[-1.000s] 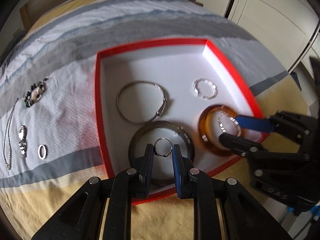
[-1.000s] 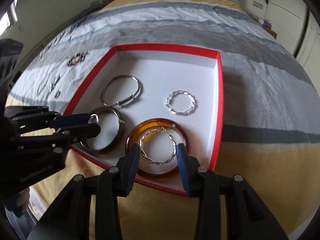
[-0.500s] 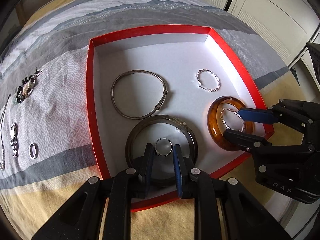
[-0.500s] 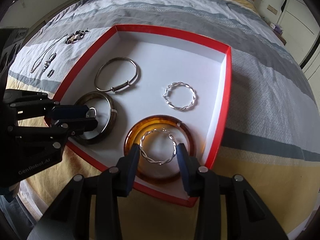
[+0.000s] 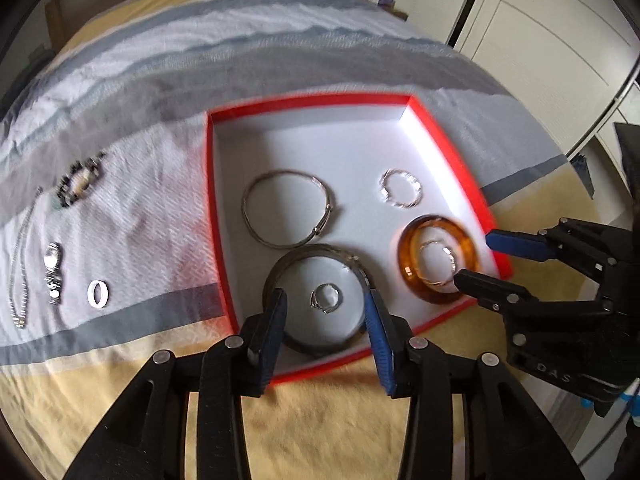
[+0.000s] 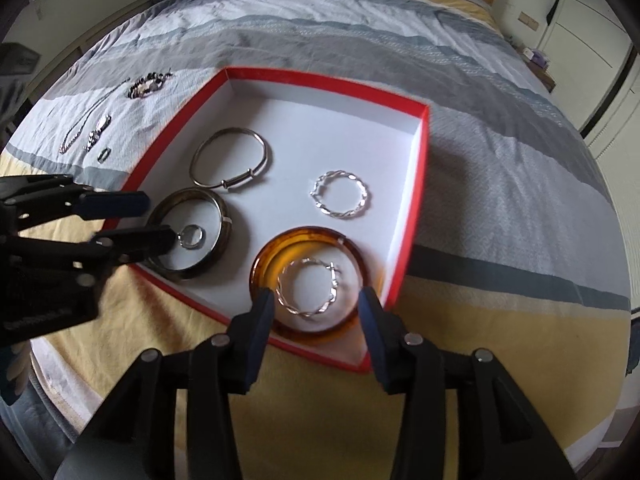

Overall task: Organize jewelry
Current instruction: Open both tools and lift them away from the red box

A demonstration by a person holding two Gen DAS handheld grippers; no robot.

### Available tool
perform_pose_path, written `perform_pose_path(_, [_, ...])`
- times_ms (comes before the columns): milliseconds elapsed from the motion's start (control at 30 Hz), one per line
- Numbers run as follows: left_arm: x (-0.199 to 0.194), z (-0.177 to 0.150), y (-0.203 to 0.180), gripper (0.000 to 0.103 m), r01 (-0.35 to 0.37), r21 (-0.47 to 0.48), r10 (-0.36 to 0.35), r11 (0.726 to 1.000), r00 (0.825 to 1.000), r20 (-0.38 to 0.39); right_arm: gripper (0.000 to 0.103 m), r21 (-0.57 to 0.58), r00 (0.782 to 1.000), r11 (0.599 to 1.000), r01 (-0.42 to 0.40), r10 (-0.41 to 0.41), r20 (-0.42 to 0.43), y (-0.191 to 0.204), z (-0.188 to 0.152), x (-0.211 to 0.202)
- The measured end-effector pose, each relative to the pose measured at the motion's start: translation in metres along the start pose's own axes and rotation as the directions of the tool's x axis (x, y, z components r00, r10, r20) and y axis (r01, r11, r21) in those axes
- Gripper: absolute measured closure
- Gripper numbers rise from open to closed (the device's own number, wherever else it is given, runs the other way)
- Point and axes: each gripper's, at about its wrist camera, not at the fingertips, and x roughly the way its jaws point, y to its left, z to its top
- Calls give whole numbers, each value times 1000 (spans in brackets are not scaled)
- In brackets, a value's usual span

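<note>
A red box [image 5: 208,200] with a white floor lies on the bed. A small silver ring [image 5: 325,307] rests on the box floor inside a dark bangle [image 5: 316,250]. My left gripper [image 5: 323,298] hovers over it with jaws opening and pads clear of the ring. A twisted silver hoop [image 6: 335,284] lies inside an amber bangle [image 6: 308,236]. My right gripper [image 6: 316,298] stands above it with jaws opening and not touching the hoop. Each gripper shows in the other's view: the right gripper [image 5: 472,258] and the left gripper [image 6: 160,219].
A thin silver bangle [image 5: 280,172] and a second twisted hoop [image 6: 366,196] lie farther back in the box. On the bedspread left of the box are a beaded bracelet [image 5: 80,184], a chain [image 5: 20,280], a watch [image 5: 52,272] and a white ring [image 5: 98,292]. Wardrobe doors stand at right.
Both grippers have opened and lifted a little. The left let go of the small ring, the right let go of the twisted hoop. Both pieces stay inside their bangles.
</note>
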Motion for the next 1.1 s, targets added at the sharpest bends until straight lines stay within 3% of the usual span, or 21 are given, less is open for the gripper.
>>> perform_pose_path(267, [-84, -8, 3, 62, -72, -1, 71, 997, 990, 123, 61, 22, 993, 1000, 5, -8, 121, 16, -3, -82])
perform_pose_path(500, [-182, -20, 25, 62, -184, -17, 182, 983, 951, 249, 61, -5, 967, 1000, 4, -2, 257, 55, 7, -177])
perform_pose_path(700, [-291, -21, 50, 62, -302, -34, 293, 953, 886, 360, 61, 9, 927, 1000, -14, 9, 374, 84, 27, -268])
perform_pose_path(767, [-342, -20, 53, 62, -358, -35, 340, 933, 845, 412, 61, 12, 907, 1000, -12, 6, 421, 94, 34, -305])
perform_pose_path(867, [-405, -20, 55, 62, -405, -47, 379, 913, 802, 462, 61, 12, 873, 1000, -29, 19, 487, 108, 46, -366])
perform_pose_path(1100, [-523, -20, 56, 62, -451, -100, 431, 887, 733, 526, 61, -38, 830, 999, -6, 26, 557, 144, 76, -480])
